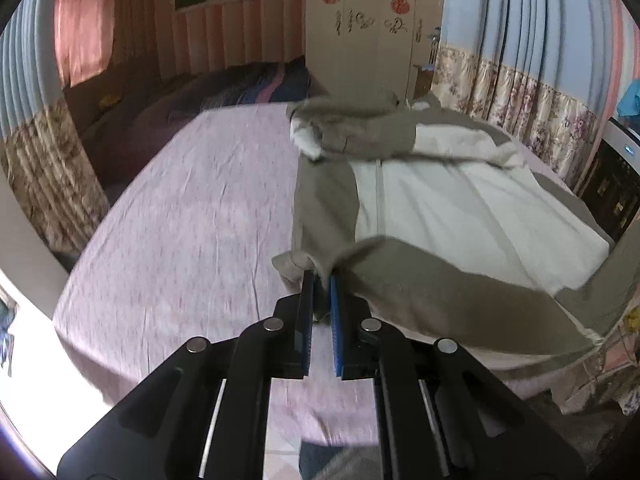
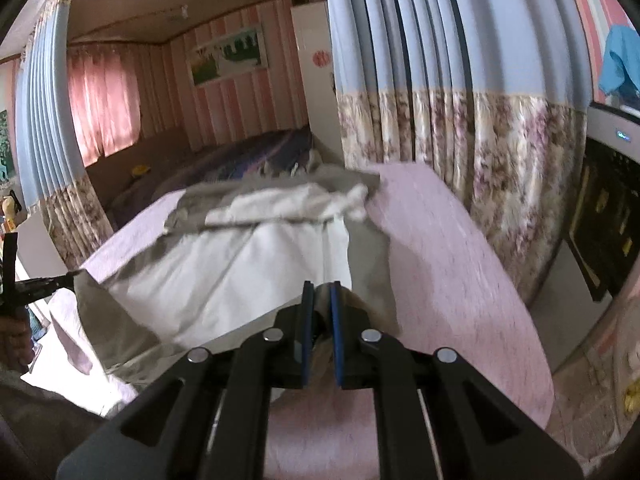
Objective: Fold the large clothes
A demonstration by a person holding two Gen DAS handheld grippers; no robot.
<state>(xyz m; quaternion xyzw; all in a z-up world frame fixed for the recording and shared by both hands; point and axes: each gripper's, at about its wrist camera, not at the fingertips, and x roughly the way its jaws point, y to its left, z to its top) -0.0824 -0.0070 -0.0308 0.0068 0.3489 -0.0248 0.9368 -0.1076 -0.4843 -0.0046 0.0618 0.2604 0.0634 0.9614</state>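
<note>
A large white and olive-grey jacket point(image 1: 440, 192) lies spread on a bed with a pink sheet point(image 1: 180, 216). My left gripper point(image 1: 321, 280) is shut on the jacket's near left hem corner and holds it lifted off the sheet. My right gripper point(image 2: 321, 288) is shut on the jacket's point(image 2: 240, 264) near right hem corner, also lifted. The near hem hangs stretched between the two grippers. The left gripper also shows at the left edge of the right wrist view point(image 2: 74, 277), pinching the cloth. The sleeves lie bunched across the far end.
Floral curtains point(image 2: 460, 152) hang close along the bed's right side. A dark cabinet point(image 2: 608, 216) stands at the right. A second bed with a dark striped cover point(image 1: 240, 88) lies beyond. A cream wardrobe point(image 1: 372, 28) stands at the back.
</note>
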